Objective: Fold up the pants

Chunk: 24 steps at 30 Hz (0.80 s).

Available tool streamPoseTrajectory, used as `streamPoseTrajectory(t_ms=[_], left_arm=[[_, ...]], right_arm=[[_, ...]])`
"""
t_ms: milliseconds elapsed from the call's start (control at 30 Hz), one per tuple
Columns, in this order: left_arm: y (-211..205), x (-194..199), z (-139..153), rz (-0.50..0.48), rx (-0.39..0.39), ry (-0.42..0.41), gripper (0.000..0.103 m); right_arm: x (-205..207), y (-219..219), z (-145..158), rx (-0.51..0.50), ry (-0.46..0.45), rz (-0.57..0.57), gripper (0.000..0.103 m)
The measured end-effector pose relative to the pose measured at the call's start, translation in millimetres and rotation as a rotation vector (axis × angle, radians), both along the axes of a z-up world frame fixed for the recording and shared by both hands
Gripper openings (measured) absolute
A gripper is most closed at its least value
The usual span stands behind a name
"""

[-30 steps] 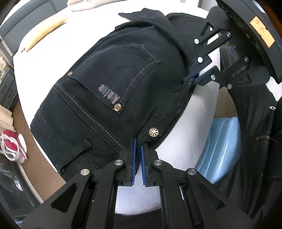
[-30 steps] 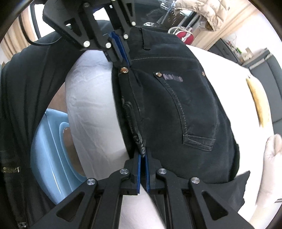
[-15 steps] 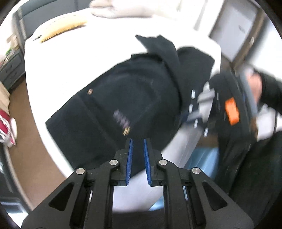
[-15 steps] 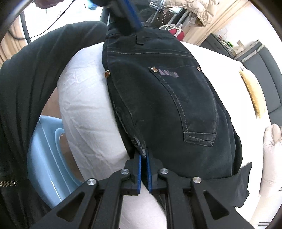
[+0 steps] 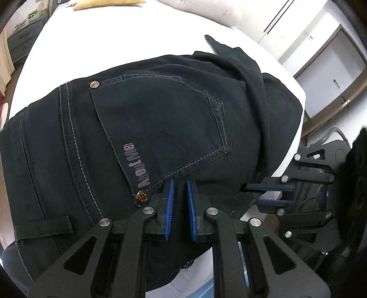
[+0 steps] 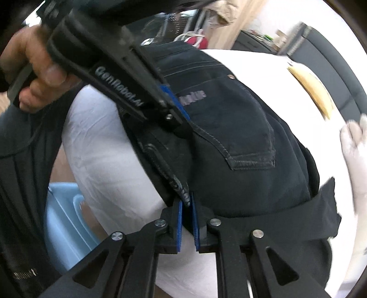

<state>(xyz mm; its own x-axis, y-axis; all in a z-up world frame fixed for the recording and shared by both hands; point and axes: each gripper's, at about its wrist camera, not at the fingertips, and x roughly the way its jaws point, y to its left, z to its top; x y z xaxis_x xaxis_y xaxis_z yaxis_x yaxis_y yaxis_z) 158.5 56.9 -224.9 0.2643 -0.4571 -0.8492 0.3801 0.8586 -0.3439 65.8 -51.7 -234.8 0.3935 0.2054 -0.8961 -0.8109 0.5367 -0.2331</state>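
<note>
Jaws now parted, pants [image 5: 142,128] released

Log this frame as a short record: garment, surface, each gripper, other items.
garment: black pants, folded, back pocket up, lying on the table
surface: white table
left gripper: over the pants near the pocket corner, jaws apart, nothing between the pads
right gripper: at the pants' edge, jaws opening, a fabric edge between the pads
other items: yellow object at the table's far side; blue tub below the table edge
</note>
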Motion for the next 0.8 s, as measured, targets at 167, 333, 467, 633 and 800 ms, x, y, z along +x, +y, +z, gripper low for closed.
streamPoseTrajectory(t_ms=[167, 333, 467, 633, 800], left_arm=[[-8, -1, 8, 0.023, 0.061, -0.018, 0.012], [-32, 20, 35, 0.036, 0.027, -0.088, 0.012], [-41, 55, 0, 0.091, 0.063, 0.016, 0.012], [-40, 70, -14, 0.116, 0.009, 0.066, 0.012], [-37, 72, -20, 0.115, 0.011, 0.084, 0.012]], right_arm=[[-2, -31, 21, 0.187, 0.151, -0.07, 0.079], [28, -94, 64, 0.387, 0.193, -0.289, 0.077], [108, -158, 96, 0.42, 0.11, -0.58, 0.072], [222, -209, 108, 0.377, 0.025, -0.882, 0.069], [327, -217, 64, 0.248, 0.062, -1.057, 0.063]])
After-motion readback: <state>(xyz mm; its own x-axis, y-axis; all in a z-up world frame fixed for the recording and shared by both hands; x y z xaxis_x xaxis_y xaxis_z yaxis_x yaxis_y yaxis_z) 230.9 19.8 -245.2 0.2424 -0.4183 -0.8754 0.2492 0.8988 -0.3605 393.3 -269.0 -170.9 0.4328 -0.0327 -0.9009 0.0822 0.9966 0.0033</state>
